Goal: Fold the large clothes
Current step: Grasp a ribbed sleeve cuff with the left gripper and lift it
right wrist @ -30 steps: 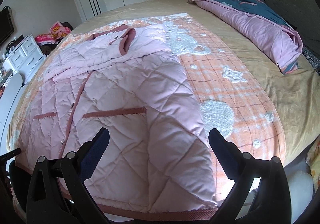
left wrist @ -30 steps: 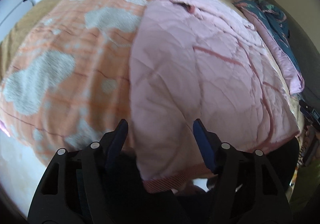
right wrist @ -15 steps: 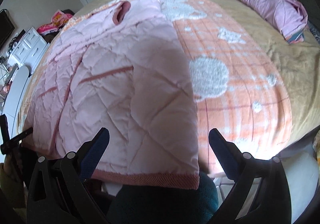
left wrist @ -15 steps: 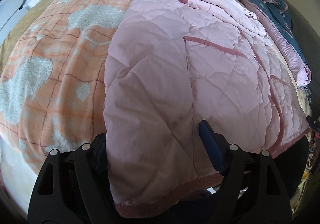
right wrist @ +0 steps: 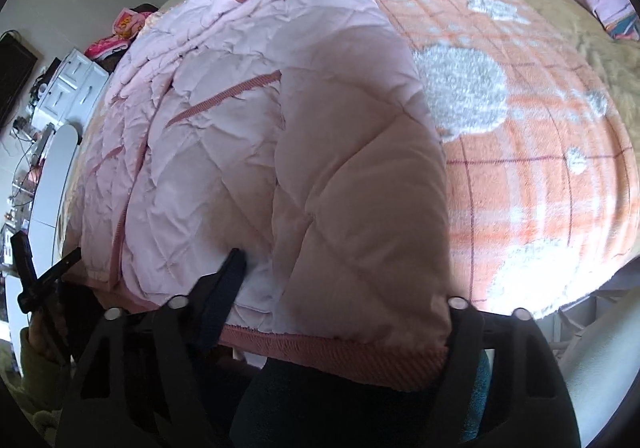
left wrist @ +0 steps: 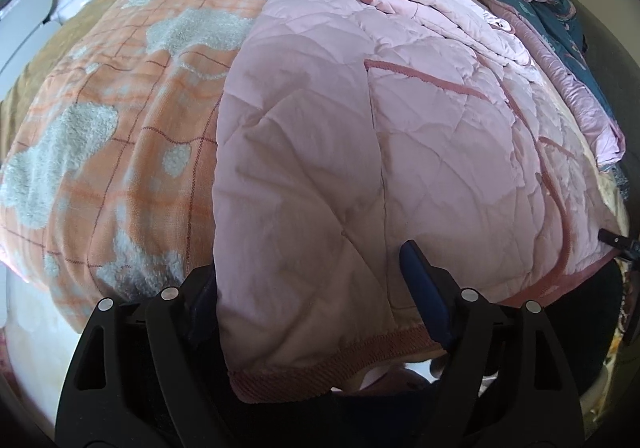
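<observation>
Left wrist view: the left gripper (left wrist: 312, 284) stands fairly wide, its jaws astride the near left corner of a pale pink quilted jacket (left wrist: 360, 136); the left finger is hidden under the cloth, the blue right finger (left wrist: 420, 280) lies on top, and whether the pads press cannot be told. Its jaws have lately opened further, with the hem between them. The jacket is puffy, stitched in diamonds, edged with darker pink ribbed trim (left wrist: 320, 364), and lies spread along the near edge of the bed on an orange checked blanket (left wrist: 120, 120) with fluffy white patches. A dark floral quilt (left wrist: 560, 20) is bunched at the far right. Right wrist view: the right gripper (right wrist: 340, 288) has just been closing to about half width around the jacket's near right corner (right wrist: 360, 208); its left finger (right wrist: 228, 284) lies on the quilting, the other is buried under the fold, so a firm grip cannot be told.
</observation>
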A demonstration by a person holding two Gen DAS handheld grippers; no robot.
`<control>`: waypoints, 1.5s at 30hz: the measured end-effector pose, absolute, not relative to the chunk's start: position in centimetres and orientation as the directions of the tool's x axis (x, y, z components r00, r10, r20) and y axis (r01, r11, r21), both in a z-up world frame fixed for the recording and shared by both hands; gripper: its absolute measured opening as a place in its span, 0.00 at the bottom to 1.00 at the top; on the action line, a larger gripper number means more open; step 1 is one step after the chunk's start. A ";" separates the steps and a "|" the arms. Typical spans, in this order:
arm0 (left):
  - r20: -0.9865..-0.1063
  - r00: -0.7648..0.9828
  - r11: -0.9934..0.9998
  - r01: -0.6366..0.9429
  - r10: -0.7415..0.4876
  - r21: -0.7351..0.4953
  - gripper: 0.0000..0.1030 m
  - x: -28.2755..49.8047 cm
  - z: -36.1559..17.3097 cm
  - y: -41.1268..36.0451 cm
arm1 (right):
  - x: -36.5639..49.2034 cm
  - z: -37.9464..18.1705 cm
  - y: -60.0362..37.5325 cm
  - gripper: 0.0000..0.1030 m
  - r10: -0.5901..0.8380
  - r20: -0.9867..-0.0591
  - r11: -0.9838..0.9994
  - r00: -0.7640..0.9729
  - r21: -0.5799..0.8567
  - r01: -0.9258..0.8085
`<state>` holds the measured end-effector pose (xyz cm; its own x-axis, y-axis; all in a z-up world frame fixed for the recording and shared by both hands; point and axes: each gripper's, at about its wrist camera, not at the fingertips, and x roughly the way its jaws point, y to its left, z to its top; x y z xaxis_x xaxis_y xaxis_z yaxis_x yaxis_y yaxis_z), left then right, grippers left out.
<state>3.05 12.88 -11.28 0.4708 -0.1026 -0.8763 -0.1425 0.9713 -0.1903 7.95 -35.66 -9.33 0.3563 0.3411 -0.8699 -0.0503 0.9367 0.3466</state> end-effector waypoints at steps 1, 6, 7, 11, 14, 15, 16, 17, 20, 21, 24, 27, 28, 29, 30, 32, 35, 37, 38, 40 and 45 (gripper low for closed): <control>-0.877 0.472 0.973 -0.146 -0.090 -0.178 0.71 3.1 -11.3 12.7 | 8.0 -9.2 -35.8 0.46 0.343 -0.864 0.935 0.369 0.350 -0.051; -0.863 0.500 0.979 -0.133 -0.068 -0.154 0.43 3.2 -10.9 12.2 | 7.4 -5.9 -35.5 0.22 0.362 -0.794 0.930 0.488 0.345 -0.129; -0.856 0.513 0.980 -0.131 -0.062 -0.150 0.40 3.1 -10.6 12.1 | 7.2 -4.9 -35.2 0.22 0.368 -0.772 0.928 0.518 0.343 -0.147; -0.837 0.544 0.987 -0.097 -0.053 -0.125 0.25 2.8 -9.6 11.3 | 7.5 -2.5 -34.5 0.20 0.383 -0.716 0.921 0.583 0.342 -0.186; -0.809 0.583 0.984 -0.083 -0.080 -0.157 0.15 2.8 -8.2 11.3 | 7.9 -1.0 -34.4 0.19 0.397 -0.680 0.914 0.616 0.350 -0.204; -0.799 0.595 0.983 -0.078 -0.089 -0.168 0.13 2.9 -7.6 11.4 | 8.0 -0.6 -34.5 0.19 0.400 -0.671 0.913 0.625 0.352 -0.207; -0.791 0.604 0.982 -0.075 -0.095 -0.176 0.13 3.1 -7.1 11.4 | 8.2 -0.2 -34.5 0.19 0.404 -0.661 0.911 0.632 0.356 -0.209; -0.783 0.613 0.979 -0.072 -0.107 -0.190 0.12 3.3 -6.6 11.5 | 8.3 0.2 -34.6 0.18 0.409 -0.652 0.908 0.639 0.361 -0.212; -0.759 0.638 0.975 -0.059 -0.129 -0.215 0.12 3.9 -5.1 11.5 | 8.9 1.3 -34.4 0.18 0.412 -0.631 0.905 0.657 0.365 -0.218; -0.753 0.646 0.975 -0.055 -0.129 -0.215 0.12 4.2 -4.6 11.5 | 9.0 1.6 -34.3 0.18 0.414 -0.626 0.904 0.661 0.365 -0.221; -0.731 0.667 0.971 -0.048 -0.144 -0.235 0.11 5.0 -3.1 11.7 | 9.6 2.7 -34.1 0.17 0.417 -0.611 0.903 0.673 0.362 -0.231; -0.712 0.686 0.969 -0.043 -0.149 -0.244 0.11 5.6 -1.9 11.9 | 10.2 3.6 -34.0 0.17 0.420 -0.594 0.901 0.686 0.364 -0.236; -0.705 0.693 0.968 -0.040 -0.151 -0.247 0.11 5.9 -1.5 12.0 | 10.3 4.0 -34.0 0.17 0.420 -0.589 0.901 0.690 0.364 -0.238; -0.701 0.697 0.968 -0.038 -0.152 -0.248 0.11 6.1 -1.2 12.0 | 10.5 4.2 -33.9 0.17 0.420 -0.586 0.901 0.693 0.363 -0.239; -0.698 0.700 0.968 -0.035 -0.153 -0.248 0.11 6.2 -0.9 12.0 | 10.6 4.5 -33.9 0.17 0.420 -0.581 0.900 0.697 0.364 -0.239; -0.691 0.707 0.970 -0.030 -0.150 -0.241 0.11 6.8 -0.2 12.0 | 10.9 4.8 -33.9 0.17 0.422 -0.573 0.899 0.703 0.367 -0.240; -0.678 0.719 0.971 -0.020 -0.152 -0.240 0.11 7.4 0.7 12.1 | 11.4 5.4 -34.0 0.17 0.425 -0.558 0.896 0.713 0.374 -0.241; -0.669 0.728 0.971 -0.016 -0.152 -0.239 0.11 7.7 1.2 12.2 | 11.8 5.7 -34.1 0.17 0.422 -0.549 0.895 0.721 0.377 -0.237; -0.665 0.731 0.970 -0.015 -0.154 -0.241 0.11 7.9 1.4 12.2 | 11.9 5.8 -34.2 0.16 0.424 -0.544 0.893 0.724 0.382 -0.236; -0.654 0.742 0.971 -0.015 -0.150 -0.240 0.11 8.5 2.0 12.3 | 12.3 6.1 -34.2 0.16 0.425 -0.537 0.892 0.729 0.387 -0.235; -0.631 0.761 0.967 -0.017 -0.151 -0.253 0.11 9.9 3.4 12.7 | 13.4 7.2 -34.2 0.16 0.418 -0.518 0.892 0.746 0.389 -0.230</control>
